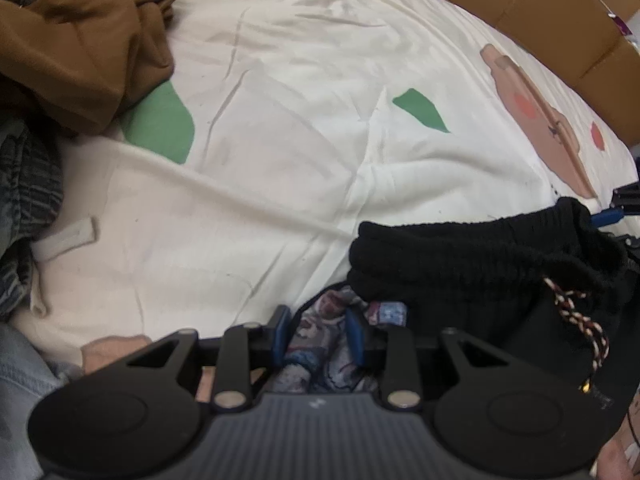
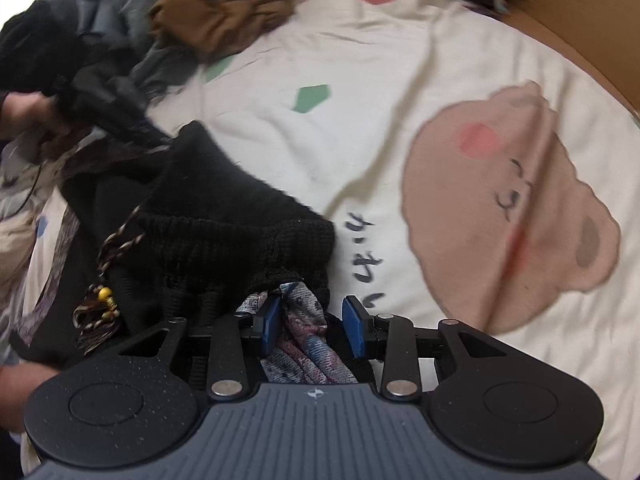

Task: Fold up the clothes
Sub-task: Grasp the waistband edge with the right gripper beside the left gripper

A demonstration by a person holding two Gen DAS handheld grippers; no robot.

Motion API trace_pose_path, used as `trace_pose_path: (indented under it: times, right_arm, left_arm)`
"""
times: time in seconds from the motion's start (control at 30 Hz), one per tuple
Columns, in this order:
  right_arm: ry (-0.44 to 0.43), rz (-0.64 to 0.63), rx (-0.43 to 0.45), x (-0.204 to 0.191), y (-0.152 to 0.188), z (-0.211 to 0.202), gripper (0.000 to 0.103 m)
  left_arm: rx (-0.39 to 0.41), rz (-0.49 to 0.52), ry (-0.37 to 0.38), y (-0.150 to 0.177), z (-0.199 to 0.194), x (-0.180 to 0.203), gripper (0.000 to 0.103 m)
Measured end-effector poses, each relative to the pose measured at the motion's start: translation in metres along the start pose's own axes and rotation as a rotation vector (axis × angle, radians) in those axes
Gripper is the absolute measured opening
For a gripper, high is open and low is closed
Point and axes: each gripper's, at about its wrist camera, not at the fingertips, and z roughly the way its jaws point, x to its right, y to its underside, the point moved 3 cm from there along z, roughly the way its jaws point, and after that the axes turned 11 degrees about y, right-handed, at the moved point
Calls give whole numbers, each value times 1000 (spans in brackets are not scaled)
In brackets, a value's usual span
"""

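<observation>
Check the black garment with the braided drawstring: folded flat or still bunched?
Bunched, not folded. The black garment hangs crumpled between left tool and right tool, its ribbed waistband scrunched above the bedsheet.

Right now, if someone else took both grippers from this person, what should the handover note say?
Left gripper: jaws apart around patterned inner fabric of the black garment; a firm grip is not evident.
Right gripper: jaws likewise apart, the same patterned fabric bunched between them.
The garment, ribbed waistband and braided drawstring showing, hangs bunched between both grippers over the cream bedsheet.
Done: garment picked out; no fold visible.
Left: spread it flat, fold it, then the brown garment and the grey pile behind.
</observation>
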Motion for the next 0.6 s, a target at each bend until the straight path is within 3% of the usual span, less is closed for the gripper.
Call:
trace_pose_path:
  times: [0.43,0.5,0.57,0.6]
  right_arm:
    - [-10,-74,47,-3,-9,-11,39]
    - [-21,-75,26,-4,-8,-6,33]
    - [-41,-62,19,-4,-7,-4,12]
    - [-41,-68,26,-5,-7,-5,9]
  left_arm:
    - [14,23,-6,7,2,4,33]
    - [14,21,-5,7,2,4,33]
    - [14,22,-5,7,1,4,33]
    - [15,22,-4,7,0,4,33]
